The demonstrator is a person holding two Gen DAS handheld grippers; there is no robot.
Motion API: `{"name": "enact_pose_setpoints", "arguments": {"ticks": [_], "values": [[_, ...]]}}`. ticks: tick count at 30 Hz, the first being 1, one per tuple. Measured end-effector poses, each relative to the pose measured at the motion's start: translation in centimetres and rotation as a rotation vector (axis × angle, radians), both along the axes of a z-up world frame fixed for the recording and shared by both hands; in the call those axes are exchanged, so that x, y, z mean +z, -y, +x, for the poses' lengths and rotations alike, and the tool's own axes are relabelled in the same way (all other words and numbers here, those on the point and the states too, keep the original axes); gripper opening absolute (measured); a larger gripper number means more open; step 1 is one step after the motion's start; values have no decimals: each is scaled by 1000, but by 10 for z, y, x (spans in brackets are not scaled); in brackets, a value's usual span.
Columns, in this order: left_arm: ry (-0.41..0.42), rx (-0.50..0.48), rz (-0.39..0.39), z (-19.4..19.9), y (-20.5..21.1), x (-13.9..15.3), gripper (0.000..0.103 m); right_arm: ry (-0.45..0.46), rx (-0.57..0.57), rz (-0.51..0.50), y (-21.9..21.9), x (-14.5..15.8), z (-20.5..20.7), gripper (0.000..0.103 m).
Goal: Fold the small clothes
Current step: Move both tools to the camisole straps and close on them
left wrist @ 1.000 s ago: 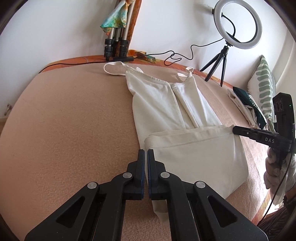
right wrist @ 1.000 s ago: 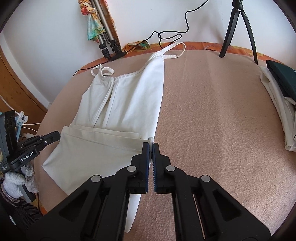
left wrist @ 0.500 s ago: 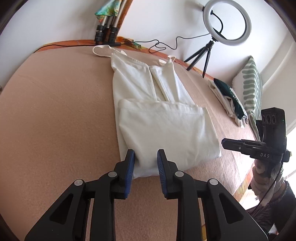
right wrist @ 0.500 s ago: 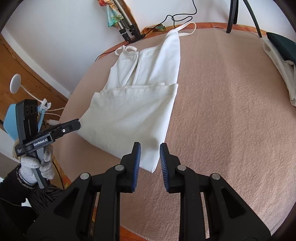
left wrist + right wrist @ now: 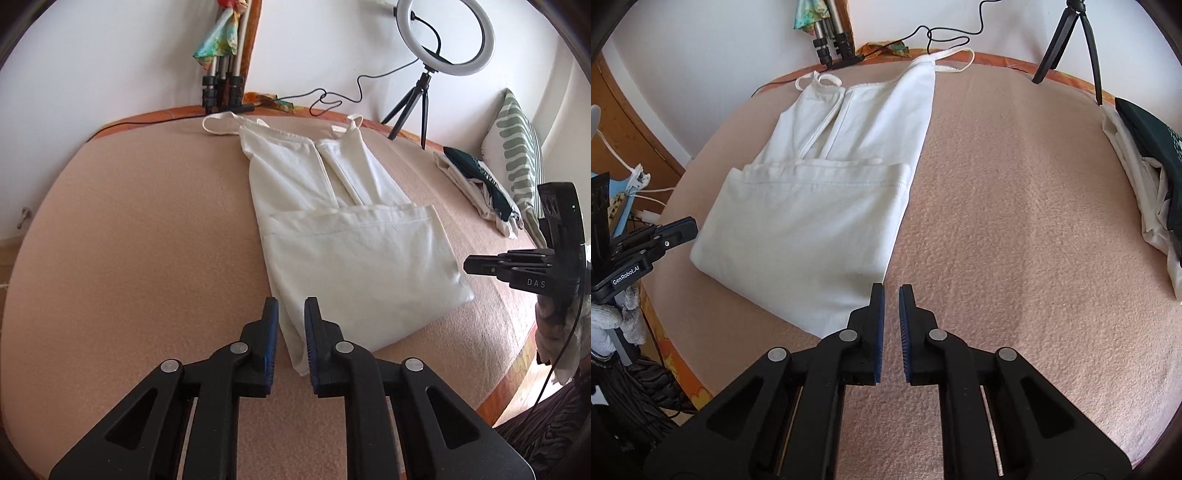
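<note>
Two hand-held grippers sit nearest the cameras, one at each near corner of the fold. The left hand-held gripper (image 5: pixel 289 325) has its jaws a little apart and closing, with the near-left corner of the white camisole (image 5: pixel 354 258) lying between the pads; the cloth looks flat on the bed and not pinched (no pad is seen pressing it). The right hand-held gripper (image 5: pixel 892 314) has come nearly together, a thin gap left between the blue pads, and nothing is in it: the camisole's near-right corner (image 5: pixel 846 295) lies just beside its left finger.

The camisole rests on the peach blanket of the bed (image 5: pixel 129 258). Its hem half is turned up over the body, so the hem edge (image 5: pixel 351 221) runs crosswise about midway, and the near end is a doubled fold. Beyond that the sides are folded in toward the middle, and the straps (image 5: pixel 221 123) lie loose at the far end.

Judged from this, the garment is well along: sides in, one lengthwise fold laid. What seems left is one more fold to cover the straps, then moving it to the pile of folded clothes (image 5: pixel 476 184) near the striped pillow (image 5: pixel 517 155).
</note>
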State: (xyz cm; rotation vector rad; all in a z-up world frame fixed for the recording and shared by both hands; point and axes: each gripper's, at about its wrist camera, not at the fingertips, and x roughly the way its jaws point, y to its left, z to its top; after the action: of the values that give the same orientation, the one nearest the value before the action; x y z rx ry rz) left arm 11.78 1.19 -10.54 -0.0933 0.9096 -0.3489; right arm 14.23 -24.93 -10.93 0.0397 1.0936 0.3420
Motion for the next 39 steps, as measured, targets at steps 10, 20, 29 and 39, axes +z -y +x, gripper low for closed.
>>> {"name": "enact_pose_setpoints", "arguments": {"ticks": [10,20,29,39], "values": [[14,70,-132,83,-34,28,53,108,-24,163,18,45,57,45],[-91,84,-246,168,-31,-5,53,40,-5,283,6,19,154,45],[-136,55,-274,212,-18,-29,53,-22,13,420,6,-24,216,45],[-82,54,-214,232,-6,-32,5,-4,-1,399,-1,-23,232,3]]}}
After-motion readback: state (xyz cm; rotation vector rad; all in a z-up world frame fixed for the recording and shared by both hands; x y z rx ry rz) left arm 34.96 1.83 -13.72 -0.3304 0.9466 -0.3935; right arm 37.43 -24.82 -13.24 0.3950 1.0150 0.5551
